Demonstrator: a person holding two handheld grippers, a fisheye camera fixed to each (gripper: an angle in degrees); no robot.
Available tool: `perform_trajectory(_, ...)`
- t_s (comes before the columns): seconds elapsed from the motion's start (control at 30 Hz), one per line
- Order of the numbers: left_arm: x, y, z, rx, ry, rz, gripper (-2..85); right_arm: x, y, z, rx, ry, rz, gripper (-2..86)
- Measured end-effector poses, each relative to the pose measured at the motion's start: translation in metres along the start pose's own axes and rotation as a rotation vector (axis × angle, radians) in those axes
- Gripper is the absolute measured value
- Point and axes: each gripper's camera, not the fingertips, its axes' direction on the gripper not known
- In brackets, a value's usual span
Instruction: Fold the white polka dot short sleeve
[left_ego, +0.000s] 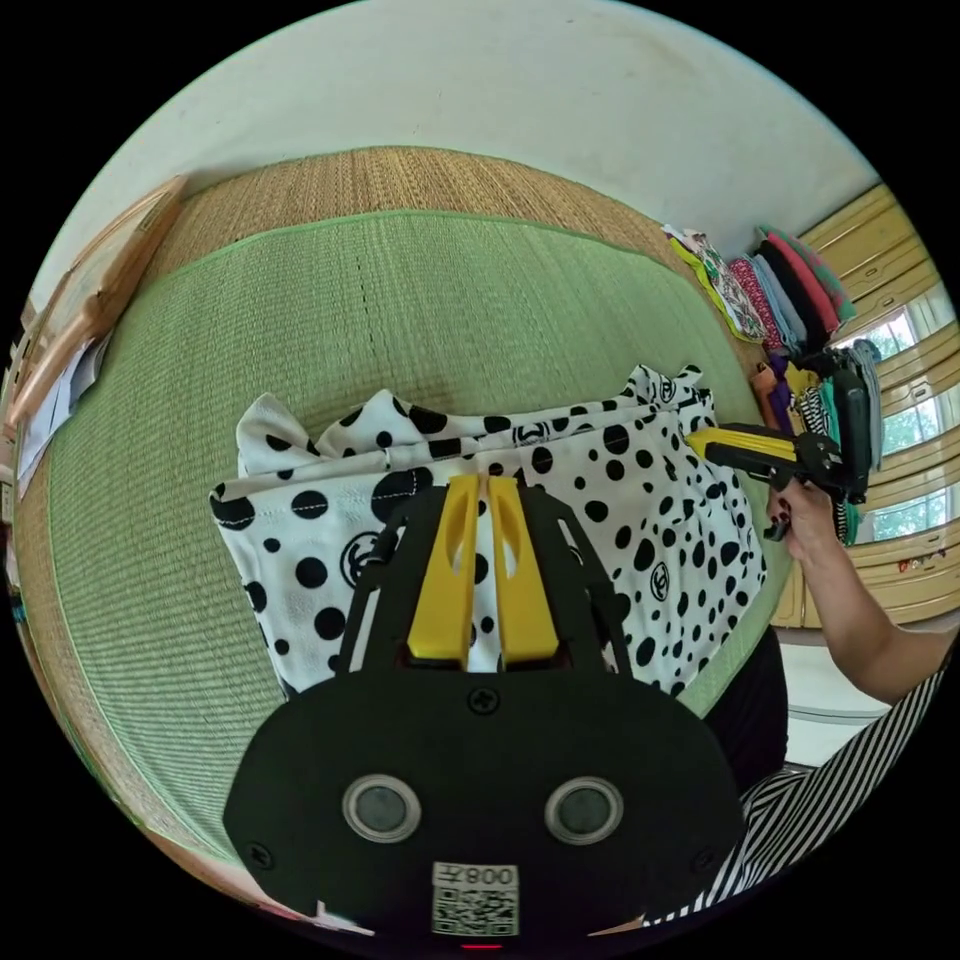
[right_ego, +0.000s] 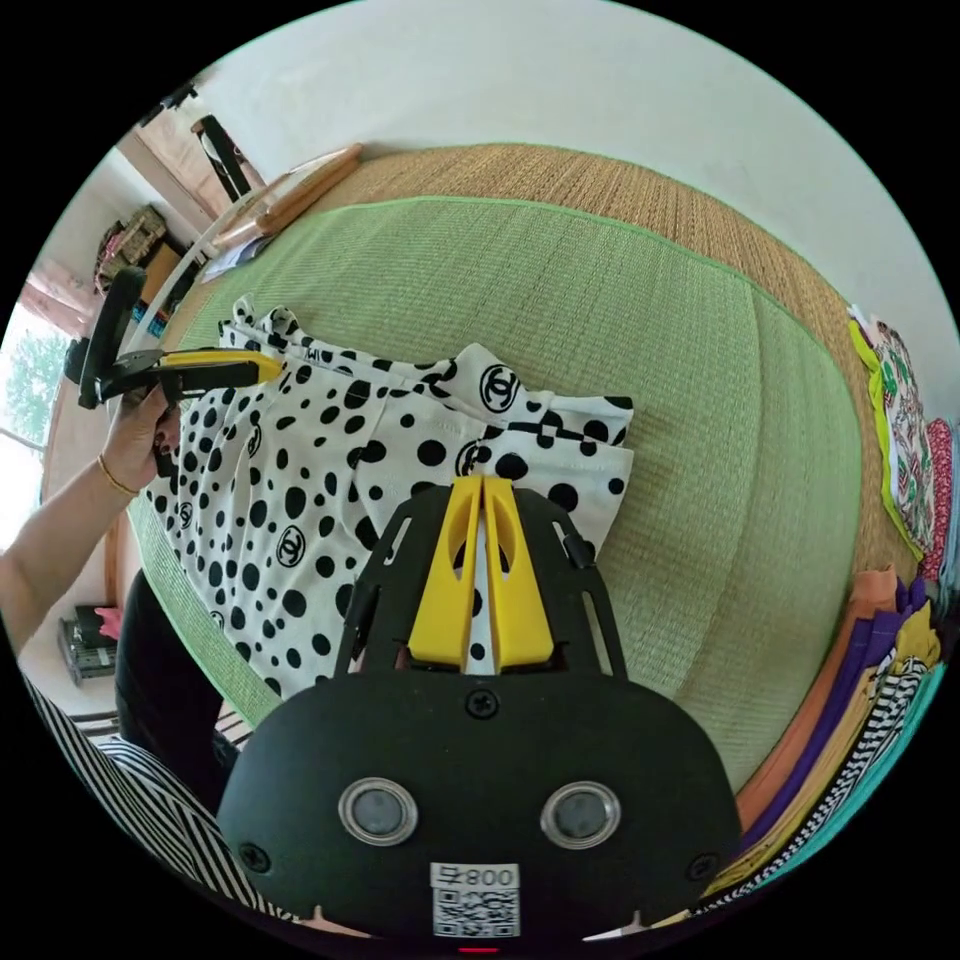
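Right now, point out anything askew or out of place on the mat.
Nothing is damaged or spilled. The polka dot shirt lies bunched on the green mat, its upper edge rumpled rather than flat. Both the left gripper and right gripper have their jaws closed on that edge.

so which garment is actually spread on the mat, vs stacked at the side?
The white polka dot short sleeve, lying across the green mat. The other clothes sit folded in a multicoloured pile off the mat's edge. Both hand-held grippers are closed over the shirt.
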Motion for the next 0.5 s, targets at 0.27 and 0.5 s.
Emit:
perform_trajectory(0.27,0.015,-0.016,0.003,0.092,0.042,-0.03,0.4,-0.012,-0.003,-0.014,0.083,-0.064,0.033,0.1)
perform_trajectory(0.5,0.021,-0.031,0.03,0.064,0.045,-0.056,0.3,-0.058,-0.013,-0.012,0.147,-0.125,-0.029,-0.1)
